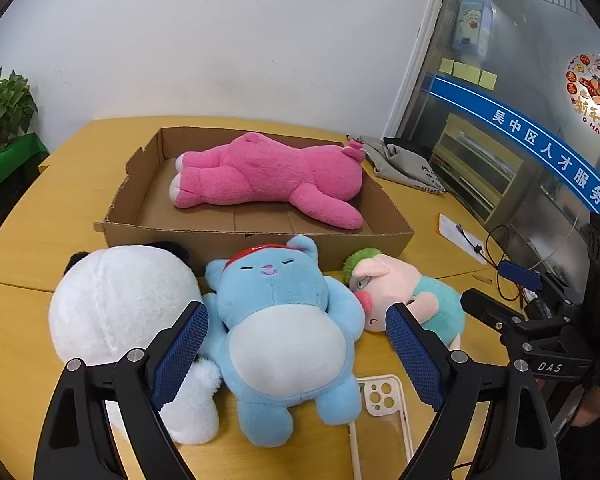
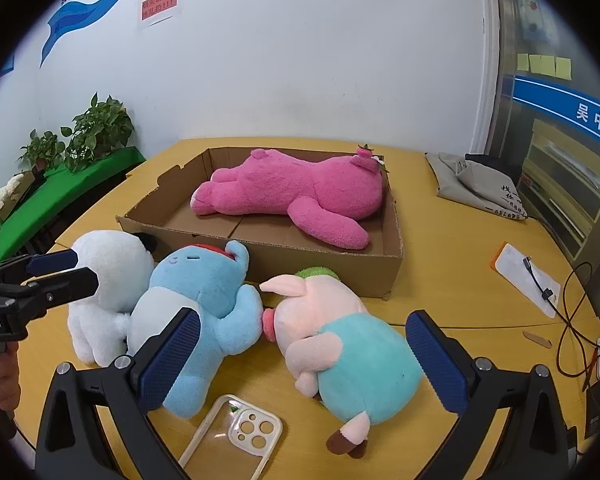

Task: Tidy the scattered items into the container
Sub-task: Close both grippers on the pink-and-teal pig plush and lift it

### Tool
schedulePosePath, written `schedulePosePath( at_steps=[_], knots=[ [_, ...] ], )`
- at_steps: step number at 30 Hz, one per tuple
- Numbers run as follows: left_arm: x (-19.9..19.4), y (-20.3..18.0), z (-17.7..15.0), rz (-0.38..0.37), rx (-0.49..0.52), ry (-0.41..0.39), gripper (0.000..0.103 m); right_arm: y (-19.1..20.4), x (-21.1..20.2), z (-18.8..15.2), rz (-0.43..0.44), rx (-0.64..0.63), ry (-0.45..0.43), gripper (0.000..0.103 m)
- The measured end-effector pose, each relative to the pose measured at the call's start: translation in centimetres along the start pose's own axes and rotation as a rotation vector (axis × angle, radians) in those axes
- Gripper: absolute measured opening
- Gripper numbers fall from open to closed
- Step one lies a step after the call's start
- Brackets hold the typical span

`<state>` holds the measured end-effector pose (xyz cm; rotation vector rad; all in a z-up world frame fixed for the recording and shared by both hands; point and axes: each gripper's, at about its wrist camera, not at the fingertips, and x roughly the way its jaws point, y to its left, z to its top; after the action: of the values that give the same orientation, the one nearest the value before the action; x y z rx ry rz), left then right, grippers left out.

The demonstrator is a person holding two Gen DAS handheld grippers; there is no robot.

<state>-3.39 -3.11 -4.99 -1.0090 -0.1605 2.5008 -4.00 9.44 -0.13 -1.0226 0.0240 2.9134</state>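
A shallow cardboard box [image 1: 260, 240] [image 2: 332, 268] holds a pink plush bear [image 1: 268, 176] [image 2: 296, 196] lying on its side. In front of it on the yellow table lie a white plush [image 1: 120, 300] [image 2: 108, 280], a blue plush bear [image 1: 284, 328] [image 2: 204, 300] and a pink pig plush in a teal shirt [image 1: 412, 296] [image 2: 340, 344]. My left gripper [image 1: 296, 356] is open, above the blue bear's belly. My right gripper [image 2: 304, 356] is open, straddling the pig. A clear phone case [image 1: 384, 408] [image 2: 236, 436] lies nearest me.
A grey cloth bag [image 1: 404, 164] [image 2: 480, 188] sits at the table's back right. A white card with a cable [image 2: 528, 276] and tangled wires [image 2: 576, 320] lie at the right edge. Potted plants [image 2: 96, 132] stand left on a green shelf. A hand [image 2: 4, 376] holds the left gripper.
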Motion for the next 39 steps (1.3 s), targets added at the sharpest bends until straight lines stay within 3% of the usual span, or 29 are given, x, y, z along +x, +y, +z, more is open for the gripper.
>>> schedulePosePath(
  at_steps=[4, 11, 13, 15, 26, 27, 28, 30, 32, 34, 36, 39],
  knots=[
    [1.6, -0.8, 0.4, -0.058, 0.015, 0.047, 0.093, -1.5, 1.3, -0.9, 0.03, -0.023, 0.015, 0.103],
    [5.5, -2.7, 1.4, -0.149, 0.021, 0.136, 0.093, -3.6, 8.1, -4.4, -0.022, -0.073, 0.196, 0.1],
    [7.0, -3.3, 1.5, -0.153, 0.035, 0.167, 0.093, -3.8, 8.8, -5.1, -0.074, -0.092, 0.187, 0.095],
    [7.9, -3.4, 1.5, -0.16, 0.031, 0.191, 0.093, -4.1, 8.7, -5.4, -0.045, -0.091, 0.172, 0.092],
    [9.3, -2.6, 1.3, -0.171, -0.006, 0.208, 0.093, -6.9, 7.3, -6.2, 0.084, 0.049, 0.107, 0.062],
    [9.2, -2.6, 1.4, -0.178, -0.003, 0.205, 0.093, -7.3, 7.0, -6.1, 0.106, 0.074, 0.091, 0.057],
    [9.1, -2.5, 1.5, -0.181, -0.001, 0.2, 0.093, -7.8, 6.6, -6.1, 0.133, 0.108, 0.072, 0.042],
    [8.7, -2.1, 1.6, -0.182, -0.004, 0.184, 0.093, -8.4, 6.3, -6.0, 0.192, 0.149, 0.07, 0.041],
    [8.7, -1.6, 1.8, -0.187, -0.018, 0.177, 0.093, -8.2, 6.7, -6.1, 0.198, 0.133, 0.102, 0.049],
    [9.0, -1.4, 2.0, -0.199, -0.027, 0.188, 0.093, -8.6, 6.9, -5.9, 0.194, 0.158, 0.113, 0.069],
    [9.7, -1.6, 2.4, -0.22, -0.031, 0.204, 0.093, -8.9, 7.7, -5.7, 0.207, 0.173, 0.156, 0.081],
    [12.2, -3.3, 3.9, -0.338, -0.022, 0.253, 0.093, -8.0, 9.3, -5.5, 0.216, 0.085, 0.23, 0.084]
  ],
)
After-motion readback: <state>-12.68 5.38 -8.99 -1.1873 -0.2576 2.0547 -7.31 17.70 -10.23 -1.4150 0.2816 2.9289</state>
